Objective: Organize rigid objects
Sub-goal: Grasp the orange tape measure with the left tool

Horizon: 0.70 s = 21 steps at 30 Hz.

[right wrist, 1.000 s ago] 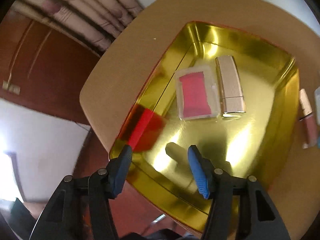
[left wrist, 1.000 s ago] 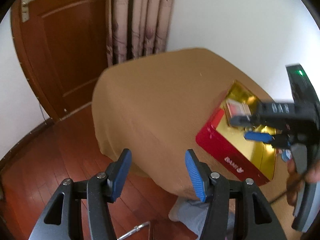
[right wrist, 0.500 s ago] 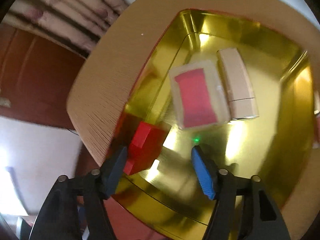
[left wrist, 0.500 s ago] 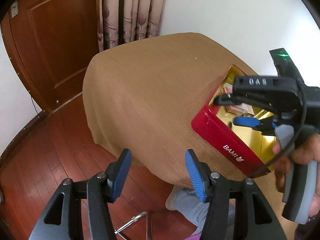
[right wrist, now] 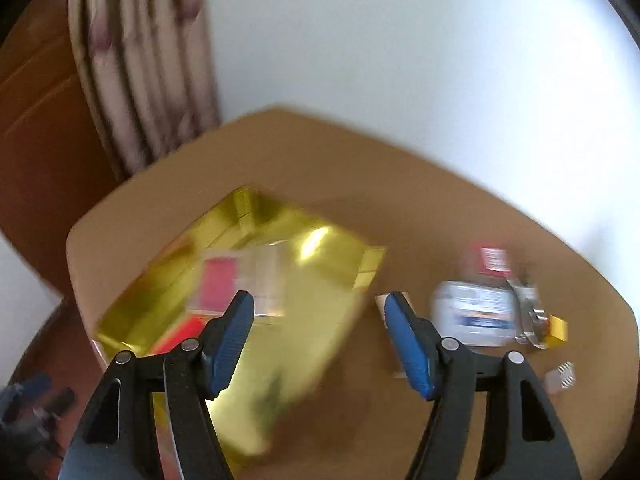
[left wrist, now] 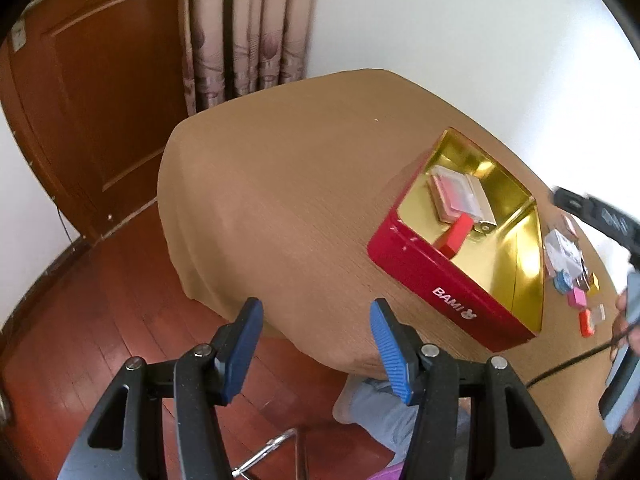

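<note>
A red tin box [left wrist: 444, 284] with a gold inside [right wrist: 296, 292] stands on the brown table. In it lie a clear case with a pink insert [left wrist: 454, 196], a pale gold case [left wrist: 482, 204] and a small red block [left wrist: 454, 232]. Several small items [left wrist: 568, 264] lie on the table right of the box, among them a white card [right wrist: 474, 314]. My left gripper [left wrist: 316, 348] is open and empty, off the table's near left edge. My right gripper [right wrist: 318, 344] is open and empty, above the box's right rim; its view is blurred.
The table [left wrist: 280, 184] has a rounded edge with wooden floor [left wrist: 80, 312] below. A brown door [left wrist: 92, 92] and a curtain [left wrist: 244, 28] stand behind it. A white wall [right wrist: 400, 60] is beyond the table. A person's knee [left wrist: 380, 404] shows under the table's near edge.
The red block now lies in the box. My right gripper has drawn back and swung right, away from over the box. My left gripper has stayed open and nearly still.
</note>
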{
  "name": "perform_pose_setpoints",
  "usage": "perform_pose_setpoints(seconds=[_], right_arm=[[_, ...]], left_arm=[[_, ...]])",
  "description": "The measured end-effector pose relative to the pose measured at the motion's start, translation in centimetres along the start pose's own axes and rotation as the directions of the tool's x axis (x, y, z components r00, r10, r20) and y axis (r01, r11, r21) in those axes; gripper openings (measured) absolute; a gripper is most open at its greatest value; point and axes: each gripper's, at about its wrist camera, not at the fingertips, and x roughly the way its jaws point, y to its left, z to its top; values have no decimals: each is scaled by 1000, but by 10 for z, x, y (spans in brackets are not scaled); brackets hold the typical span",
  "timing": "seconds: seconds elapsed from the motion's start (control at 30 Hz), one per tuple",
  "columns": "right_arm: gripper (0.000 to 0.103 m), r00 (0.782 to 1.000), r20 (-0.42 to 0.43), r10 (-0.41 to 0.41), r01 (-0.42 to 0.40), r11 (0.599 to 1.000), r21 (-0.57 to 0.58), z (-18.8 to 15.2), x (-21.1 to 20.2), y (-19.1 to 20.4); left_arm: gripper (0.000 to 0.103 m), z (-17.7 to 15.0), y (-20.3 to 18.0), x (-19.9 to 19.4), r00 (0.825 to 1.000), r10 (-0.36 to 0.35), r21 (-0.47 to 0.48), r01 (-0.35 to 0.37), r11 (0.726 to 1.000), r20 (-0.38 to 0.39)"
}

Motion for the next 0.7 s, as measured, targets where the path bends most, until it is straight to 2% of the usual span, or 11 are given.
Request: perform_pose_setpoints(seconds=[0.07, 0.13, 0.2, 0.23, 0.3, 0.4, 0.47, 0.5, 0.6, 0.67, 0.7], right_arm=[[72, 999, 42, -24, 23, 999, 28, -31, -16, -28], [73, 991, 18, -134, 133, 990, 40, -62, -20, -61], [73, 986, -30, -166, 168, 983, 81, -96, -22, -105], [73, 973, -91, -212, 220, 970, 101, -114, -19, -135], [72, 944, -151, -294, 317, 934, 165, -136, -18, -178], [72, 900, -263, -347, 415, 865, 283, -166, -17, -243], [72, 884, -304, -354, 446, 832, 330, -182, -13, -275], [75, 901, -288, -324, 418, 829, 373, -187, -14, -286], [75, 905, -282, -318, 409, 833, 372, -182, -10, -292], [76, 926, -240, -291, 364, 854, 372, -175, -11, -290], [77, 929, -230, -288, 358, 857, 371, -173, -10, -288]], left_arm=[[57, 0, -5, -7, 999, -12, 14, 12, 1000, 33], [57, 1, -10, -12, 998, 0, 35, -2, 999, 63], [57, 0, -16, -16, 997, 6, 66, -12, 998, 81], [57, 0, -19, -16, 997, 11, 78, -17, 997, 83], [57, -1, -26, -16, 996, 29, 95, -36, 995, 79], [57, 1, -35, -18, 996, 29, 99, -38, 994, 85], [57, 7, -48, -19, 996, 7, 100, -16, 995, 87], [57, 11, -57, -21, 996, -18, 108, 8, 994, 88], [57, 19, -94, -30, 991, -56, 171, 36, 985, 118], [57, 20, -127, -36, 986, -102, 239, 69, 969, 129], [57, 20, -146, -38, 982, -143, 278, 104, 955, 124]])
